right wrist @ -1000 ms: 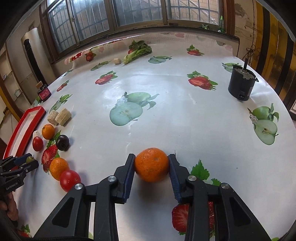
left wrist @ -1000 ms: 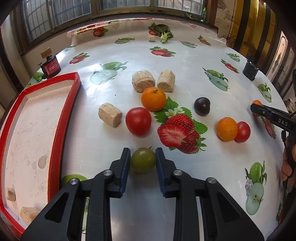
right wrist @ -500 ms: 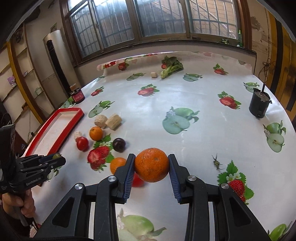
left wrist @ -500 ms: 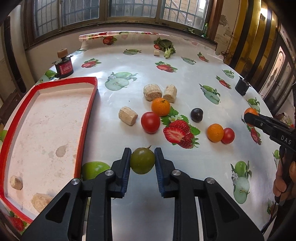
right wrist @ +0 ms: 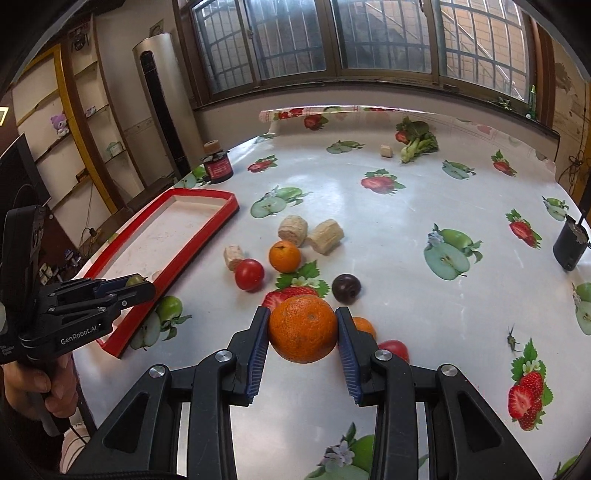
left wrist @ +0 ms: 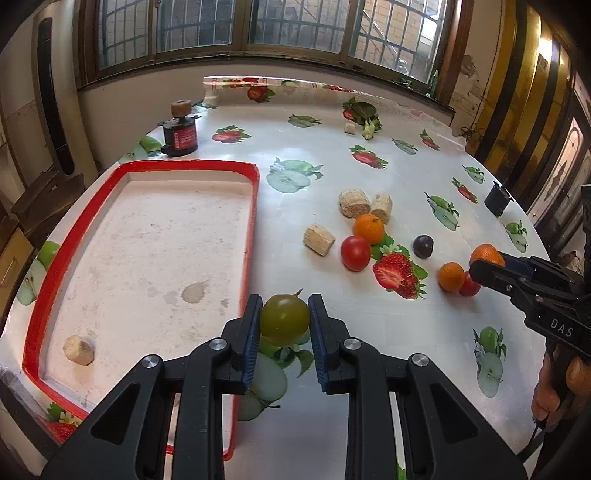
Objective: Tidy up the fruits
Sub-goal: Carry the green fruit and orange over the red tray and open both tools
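Fruit fills both our tools: the left tool (left wrist: pixel 284 319) grips a green tomato (left wrist: pixel 284 319) above the red tray's (left wrist: pixel 249 229) near right edge, and the right tool (right wrist: pixel 302 328) clamps a large orange (right wrist: pixel 302 328) above the worktop (right wrist: pixel 388 229). Beyond, at 12 o'clock in the right view, lie a plum (right wrist: pixel 346 289), red tomato (right wrist: pixel 249 274), small orange (right wrist: pixel 284 256) and three cork-like blocks (right wrist: pixel 325 230).

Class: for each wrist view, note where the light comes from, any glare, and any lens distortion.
Left wrist view: daylight from the windows, faint sheen on the tablecloth, red tray edges bowed by the fisheye. Right wrist view: same window light, white glare on the cloth beyond the fruit, dark rounded corners, window frames curved.
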